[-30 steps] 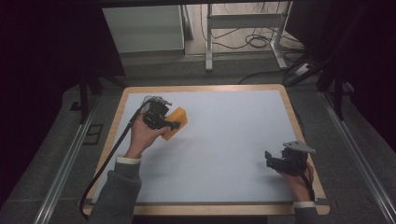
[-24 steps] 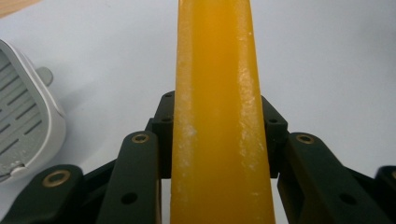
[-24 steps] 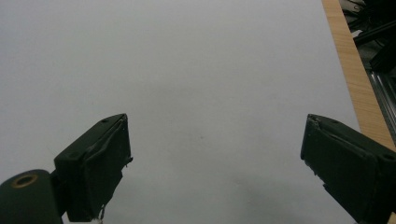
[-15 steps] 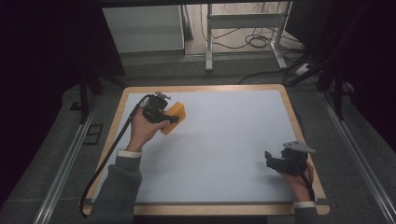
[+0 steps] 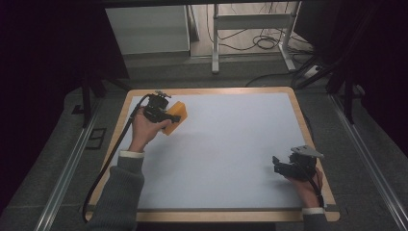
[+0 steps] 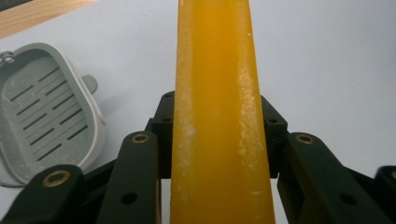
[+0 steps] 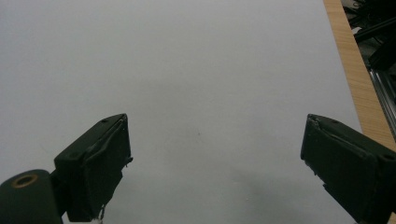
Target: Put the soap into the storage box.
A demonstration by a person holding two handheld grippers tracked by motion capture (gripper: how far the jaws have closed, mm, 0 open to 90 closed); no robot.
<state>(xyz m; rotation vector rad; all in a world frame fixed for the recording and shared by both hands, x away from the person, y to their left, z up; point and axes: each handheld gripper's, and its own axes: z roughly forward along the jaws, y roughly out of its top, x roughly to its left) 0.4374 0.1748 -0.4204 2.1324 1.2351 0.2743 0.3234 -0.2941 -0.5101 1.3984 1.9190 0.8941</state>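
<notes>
The left gripper (image 5: 169,114) is clamped on an orange soap bar (image 6: 219,116) near the table's (image 5: 231,144) far-left corner, beside a grey soap dish (image 6: 44,114); the right gripper (image 7: 215,172) hangs spread wide, empty, near the right edge.

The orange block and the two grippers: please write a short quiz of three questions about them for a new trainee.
1. True or false: the right gripper holds something.
2. What does the left gripper clamp?
   A. the orange block
   B. a cable
   C. nothing
3. In the left gripper view, what lies on the white table beside the block?

Key
1. False; its jaws stand wide apart over bare table.
2. A.
3. A grey slotted soap dish.
</notes>
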